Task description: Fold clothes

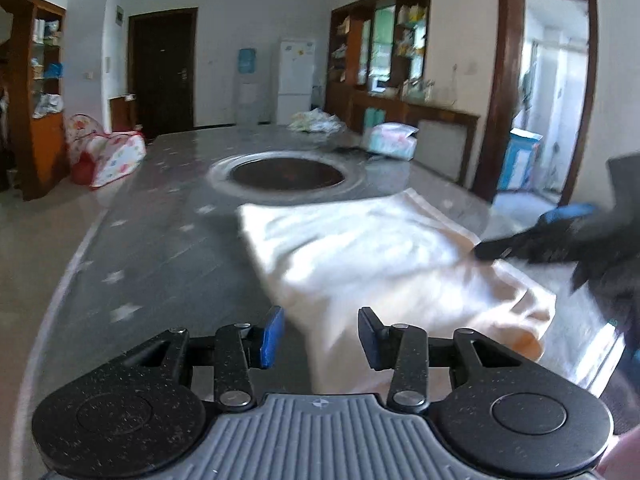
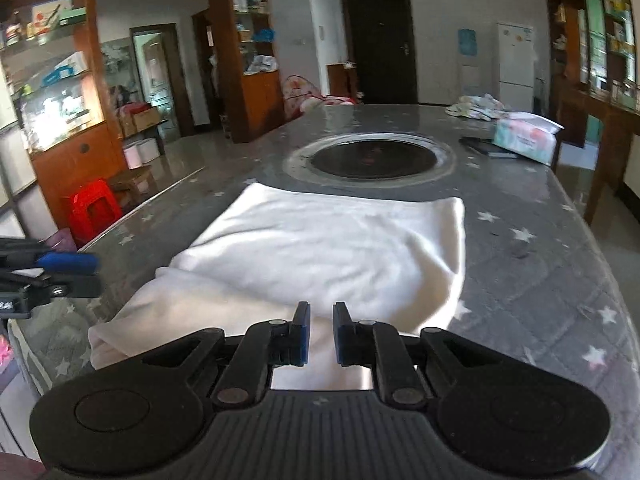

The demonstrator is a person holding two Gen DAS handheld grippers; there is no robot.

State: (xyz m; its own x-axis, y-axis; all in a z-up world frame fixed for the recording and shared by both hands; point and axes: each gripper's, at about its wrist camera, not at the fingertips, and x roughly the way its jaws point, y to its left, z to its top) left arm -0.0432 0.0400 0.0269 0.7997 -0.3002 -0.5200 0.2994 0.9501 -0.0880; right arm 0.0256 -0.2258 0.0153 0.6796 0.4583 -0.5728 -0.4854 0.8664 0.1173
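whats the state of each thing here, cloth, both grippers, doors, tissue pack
white cloth: folded over, lying on the table, held by neither gripper
left gripper: jaws apart, nothing between them
right gripper: jaws a narrow gap apart, empty
dark door: closed
tissue pack: lying on the table

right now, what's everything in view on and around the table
white cloth: one, white, partly folded, near end of table
table: one, grey with white stars, dark round inset in the middle
tissue pack: one, pastel, far right of table
bundle of cloths: one pile, pale, far end
red stool: one, red, floor left
fridge: one, white, far wall
left gripper: black, blue pads, open, over cloth edge
right gripper: black, narrow gap, over cloth
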